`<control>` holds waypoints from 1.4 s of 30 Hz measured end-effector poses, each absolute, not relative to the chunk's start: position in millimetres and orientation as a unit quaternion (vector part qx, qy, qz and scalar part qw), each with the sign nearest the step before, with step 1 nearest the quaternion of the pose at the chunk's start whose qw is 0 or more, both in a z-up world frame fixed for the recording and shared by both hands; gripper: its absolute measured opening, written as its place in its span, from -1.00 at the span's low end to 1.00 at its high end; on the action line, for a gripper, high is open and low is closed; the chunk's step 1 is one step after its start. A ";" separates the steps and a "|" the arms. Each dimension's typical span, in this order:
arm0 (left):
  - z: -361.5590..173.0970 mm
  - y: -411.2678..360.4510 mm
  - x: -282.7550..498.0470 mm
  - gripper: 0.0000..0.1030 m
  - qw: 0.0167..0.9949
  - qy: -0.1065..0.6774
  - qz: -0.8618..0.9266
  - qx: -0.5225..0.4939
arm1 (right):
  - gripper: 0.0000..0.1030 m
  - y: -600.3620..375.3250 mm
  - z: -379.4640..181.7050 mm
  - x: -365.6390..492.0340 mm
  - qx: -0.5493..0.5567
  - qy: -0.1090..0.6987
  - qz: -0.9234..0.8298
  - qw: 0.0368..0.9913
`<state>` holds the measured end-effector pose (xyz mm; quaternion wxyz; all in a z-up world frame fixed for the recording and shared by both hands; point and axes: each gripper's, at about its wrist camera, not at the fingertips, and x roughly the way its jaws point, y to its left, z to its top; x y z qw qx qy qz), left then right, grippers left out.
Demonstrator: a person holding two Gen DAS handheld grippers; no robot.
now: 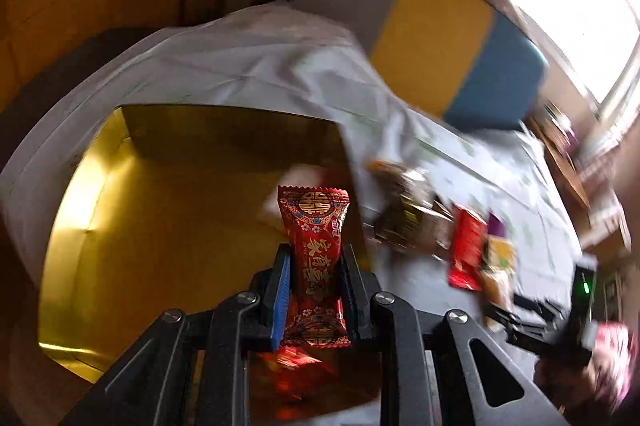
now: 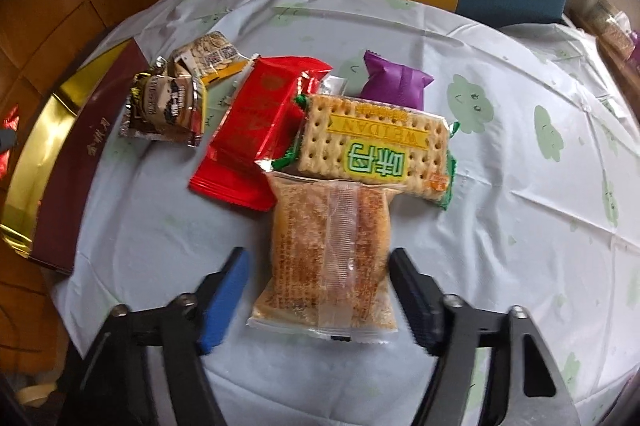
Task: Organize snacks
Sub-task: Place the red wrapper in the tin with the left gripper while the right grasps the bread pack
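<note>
My left gripper [image 1: 316, 250] is shut on a red candy packet [image 1: 316, 222] with gold characters, held upright over the open gold-lined box [image 1: 160, 205]. Another red wrapper [image 1: 296, 370] lies in the box below the fingers. In the right wrist view my right gripper [image 2: 318, 258] stands open astride a clear packet of brown floss cake [image 2: 328, 226] on the table. Its blue pad [image 2: 224, 302] is apart from the packet, and the black pad [image 2: 412, 298] is close to its edge. A cracker packet [image 2: 376, 145] overlaps the cake packet's far end.
A flat red packet [image 2: 256, 129], a purple candy [image 2: 396, 81] and two brown-and-silver packets [image 2: 168, 105] lie on the white tablecloth [image 2: 520, 185]. The box's maroon wall [image 2: 76, 161] is at the left. Yellow and blue chair backs stand behind the table.
</note>
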<state>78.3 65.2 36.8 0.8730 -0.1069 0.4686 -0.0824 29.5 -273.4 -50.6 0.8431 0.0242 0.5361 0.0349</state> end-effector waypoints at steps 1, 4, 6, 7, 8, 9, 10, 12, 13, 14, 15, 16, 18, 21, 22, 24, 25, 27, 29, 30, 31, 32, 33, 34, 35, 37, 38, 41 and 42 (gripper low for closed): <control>32.1 70.1 84.3 -0.56 0.870 0.474 -0.076 -0.111 | 0.17 -273.9 -51.0 29.6 0.027 0.536 0.036 0.843; 19.1 74.6 96.2 -0.56 0.859 0.491 -0.073 -0.129 | 0.17 -274.0 -51.6 29.0 0.025 0.535 0.036 0.844; 9.1 69.7 103.2 -0.56 0.848 0.505 -0.078 -0.139 | 0.17 -273.3 -52.2 28.3 0.024 0.535 0.036 0.844; 5.2 67.4 104.8 -0.51 0.844 0.511 -0.083 -0.143 | 0.17 -274.0 -52.1 28.7 0.027 0.535 0.037 0.844; 0.1 64.3 107.2 -0.48 0.837 0.517 -0.090 -0.153 | 0.18 -274.9 -52.4 28.9 0.030 0.536 0.037 0.843; -4.2 62.9 107.8 -0.40 0.832 0.523 -0.095 -0.161 | 0.18 -275.5 -53.0 29.2 0.034 0.537 0.037 0.842; -8.1 60.0 108.0 -0.36 0.828 0.527 -0.098 -0.166 | 0.18 -276.0 -54.3 28.6 0.036 0.538 0.036 0.841; -19.4 56.6 113.4 -0.33 0.821 0.536 -0.095 -0.175 | 0.19 -276.6 -54.5 29.0 0.037 0.539 0.036 0.841; -22.5 55.4 112.8 -0.33 0.818 0.540 -0.094 -0.176 | 0.19 -276.4 -54.6 29.2 0.036 0.539 0.035 0.841; -24.3 54.2 112.0 -0.33 0.818 0.540 -0.092 -0.174 | 0.19 -276.3 -54.8 29.7 0.035 0.539 0.035 0.841; -25.1 54.0 109.9 -0.33 0.821 0.539 -0.087 -0.168 | 0.19 -276.4 -54.9 30.0 0.035 0.539 0.035 0.841; -24.6 54.6 106.7 -0.33 0.825 0.536 -0.080 -0.158 | 0.19 -276.1 -55.2 30.3 0.035 0.539 0.035 0.841; -20.7 57.6 98.5 -0.33 0.834 0.528 -0.072 -0.144 | 0.20 -275.7 -55.0 29.8 0.035 0.539 0.035 0.841; -15.2 60.4 84.6 -0.33 0.845 0.519 -0.058 -0.118 | 0.20 -275.3 -55.2 30.0 0.039 0.539 0.034 0.841; -14.1 60.8 80.4 -0.33 0.847 0.517 -0.055 -0.110 | 0.20 -275.6 -55.3 30.0 0.041 0.539 0.034 0.840; -12.6 62.1 71.1 -0.33 0.851 0.514 -0.048 -0.099 | 0.21 -277.4 -55.2 30.5 0.048 0.541 0.033 0.839; -12.4 62.9 65.6 -0.33 0.852 0.512 -0.045 -0.096 | 0.21 -278.5 -55.3 30.7 0.052 0.542 0.033 0.838; -13.2 62.8 57.9 -0.33 0.853 0.512 -0.044 -0.089 | 0.21 -280.1 -55.3 30.7 0.059 0.541 0.032 0.838; -14.3 61.7 49.7 -0.33 0.854 0.514 -0.040 -0.075 | 0.21 -281.3 -54.7 31.0 0.066 0.539 0.032 0.839; -14.6 61.2 47.6 -0.33 0.853 0.515 -0.041 -0.074 | 0.21 -282.0 -54.3 30.9 0.067 0.538 0.032 0.839; -15.0 60.9 44.6 -0.33 0.852 0.516 -0.042 -0.072 | 0.21 -282.6 -54.1 31.0 0.069 0.538 0.032 0.840; -15.1 60.7 42.3 -0.33 0.852 0.518 -0.042 -0.070 | 0.21 -283.2 -53.3 31.3 0.071 0.538 0.032 0.840; -14.4 60.8 41.0 -0.33 0.852 0.518 -0.042 -0.069 | 0.21 -283.3 -52.7 31.3 0.072 0.536 0.031 0.840; -13.8 61.0 39.1 -0.33 0.852 0.517 -0.041 -0.068 | 0.21 -283.8 -51.1 30.2 0.073 0.534 0.031 0.842; -13.1 61.1 37.7 -0.33 0.853 0.517 -0.041 -0.067 | 0.21 -283.7 -50.4 30.0 0.074 0.532 0.032 0.843; -11.1 61.4 34.8 -0.33 0.855 0.513 -0.039 -0.064 | 0.21 -284.0 -48.7 30.2 0.073 0.529 0.031 0.845; -9.8 61.3 33.0 -0.33 0.856 0.512 -0.039 -0.062 | 0.21 -283.7 -47.8 29.3 0.071 0.528 0.031 0.845; -7.5 62.4 28.8 -0.33 0.858 0.509 -0.038 -0.058 | 0.21 -280.3 -48.4 29.8 0.054 0.527 0.032 0.847; -7.1 62.6 26.7 -0.33 0.859 0.508 -0.037 -0.055 | 0.18 -278.3 -49.5 29.5 0.048 0.527 0.031 0.848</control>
